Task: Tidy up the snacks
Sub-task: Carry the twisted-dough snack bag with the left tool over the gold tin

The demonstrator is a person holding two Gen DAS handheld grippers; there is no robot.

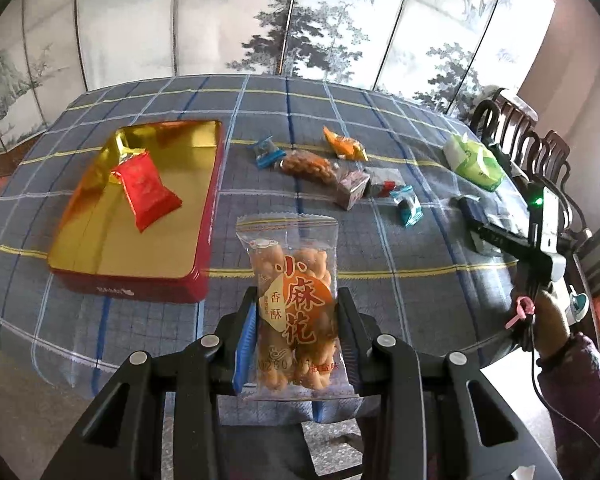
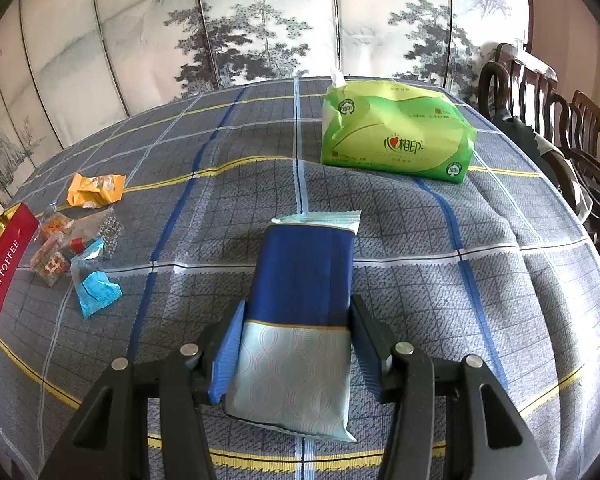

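My left gripper (image 1: 296, 308) is shut on a clear packet of fried dough twists (image 1: 292, 280), held above the table's near edge. To its left lies an open red tin (image 1: 140, 280) with a gold inside; a red packet (image 1: 148, 190) rests in it. Several small snacks lie beyond: a blue one (image 1: 266, 152), an orange one (image 1: 344, 144), a clear bag of nuts (image 1: 308, 166). My right gripper (image 2: 296, 320) is shut on a blue and pale-blue packet (image 2: 300, 304), just over the cloth. The red tin's edge (image 2: 0, 272) and loose snacks (image 2: 96, 288) show at the far left of the right wrist view.
A green tissue pack (image 2: 392, 136) stands on the plaid tablecloth (image 2: 220, 200) at the back right. Dark wooden chairs (image 2: 560, 128) line the table's right side. A painted folding screen (image 1: 260, 20) closes off the back. A person's hand and purple sleeve (image 1: 572, 360) hold the right gripper.
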